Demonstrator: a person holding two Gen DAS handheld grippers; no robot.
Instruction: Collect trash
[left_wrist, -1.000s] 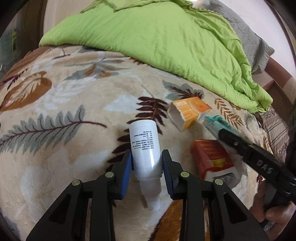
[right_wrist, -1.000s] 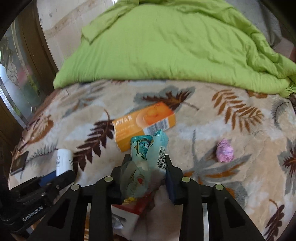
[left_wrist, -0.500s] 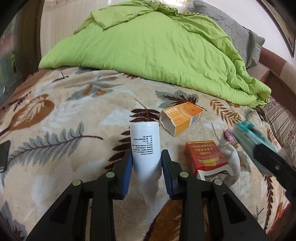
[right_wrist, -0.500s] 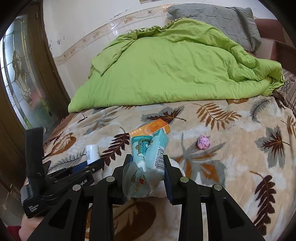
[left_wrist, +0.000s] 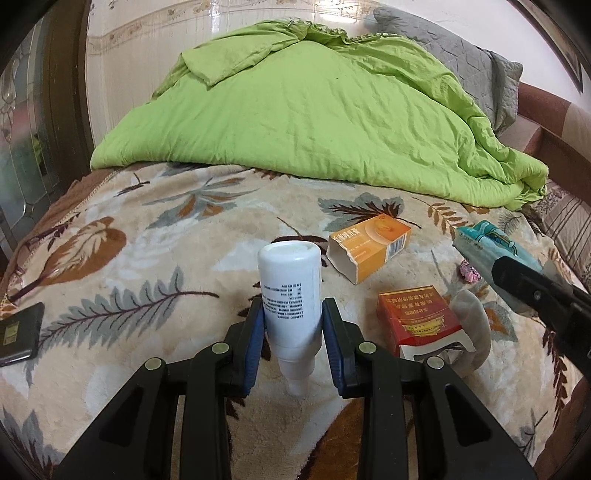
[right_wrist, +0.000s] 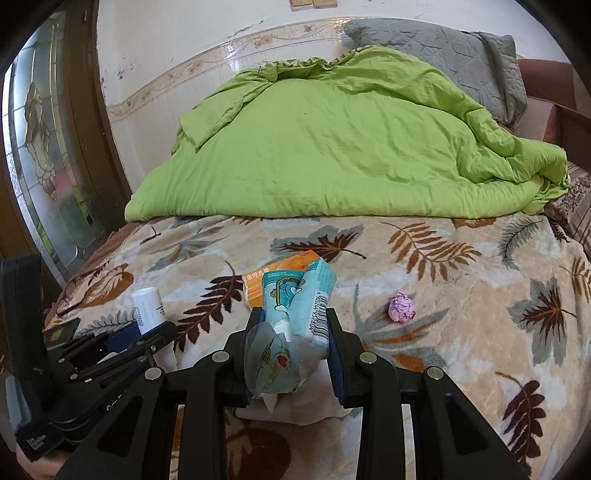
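My left gripper (left_wrist: 293, 317) is shut on a white plastic bottle (left_wrist: 290, 288), held bottom-up above the leaf-patterned blanket (left_wrist: 147, 258). My right gripper (right_wrist: 293, 325) is shut on a crumpled teal wrapper (right_wrist: 299, 306) with a barcode; the same wrapper (left_wrist: 484, 243) shows at the right of the left wrist view. On the blanket lie an open orange carton (left_wrist: 369, 245), a red cigarette pack (left_wrist: 421, 325) and a small pink paper ball (right_wrist: 402, 306). The white bottle (right_wrist: 147, 304) and left gripper (right_wrist: 140, 332) also appear low on the left in the right wrist view.
A rumpled green quilt (left_wrist: 314, 110) covers the far half of the bed, with a grey pillow (right_wrist: 443, 55) behind it. A dark phone-like slab (left_wrist: 18, 332) lies at the blanket's left edge. A wooden door with patterned glass (right_wrist: 40, 147) stands left.
Both grippers have lifted away from the blanket with their loads and tilted up, so the wall and pillow came into view. The right gripper moved off the red pack toward the right.
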